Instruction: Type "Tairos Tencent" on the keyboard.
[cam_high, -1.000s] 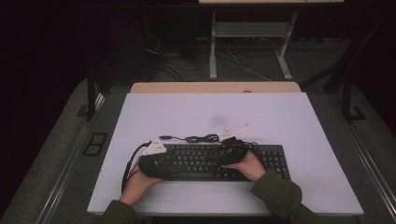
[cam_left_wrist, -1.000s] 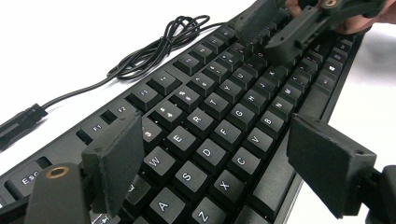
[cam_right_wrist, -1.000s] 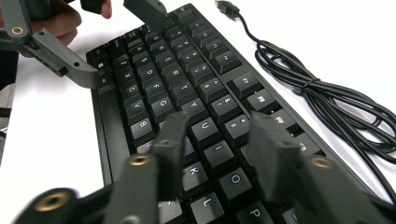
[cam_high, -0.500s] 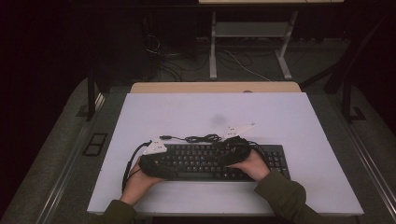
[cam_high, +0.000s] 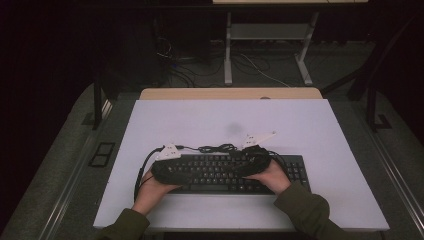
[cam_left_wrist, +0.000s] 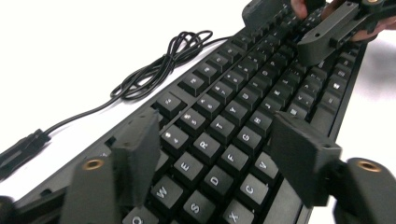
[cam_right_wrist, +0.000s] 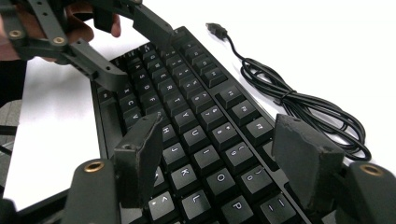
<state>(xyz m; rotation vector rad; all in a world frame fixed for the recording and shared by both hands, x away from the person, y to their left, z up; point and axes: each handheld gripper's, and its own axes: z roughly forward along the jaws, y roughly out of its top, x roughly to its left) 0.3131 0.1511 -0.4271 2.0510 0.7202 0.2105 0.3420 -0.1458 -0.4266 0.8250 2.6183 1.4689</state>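
Observation:
A black keyboard (cam_high: 220, 176) lies flat near the front of the white table (cam_high: 225, 120). Its black cable (cam_high: 215, 148) is coiled just behind it. My left gripper (cam_high: 197, 172) hovers over the left letter keys (cam_left_wrist: 233, 116). Its jaws have just been closing but still stand apart, pressing on nothing (cam_left_wrist: 215, 135). My right gripper (cam_high: 242, 167) hangs over the keys (cam_right_wrist: 196, 116) further right. Its jaws have opened wider within the last second, with only keys beneath them (cam_right_wrist: 219, 130). The two grippers point toward each other, and each sees the other: (cam_left_wrist: 327, 32), (cam_right_wrist: 116, 51).
The cable's USB plug (cam_right_wrist: 215, 29) lies loose on the table behind the keyboard. White table surface stretches behind and to both sides. Beyond the table's far edge stands a wooden board (cam_high: 230, 93), with desk legs and floor cables in the dark.
Both hands stay almost where they were over the keyboard. The right gripper's dark body now reaches a little further left across the keys than a second ago.

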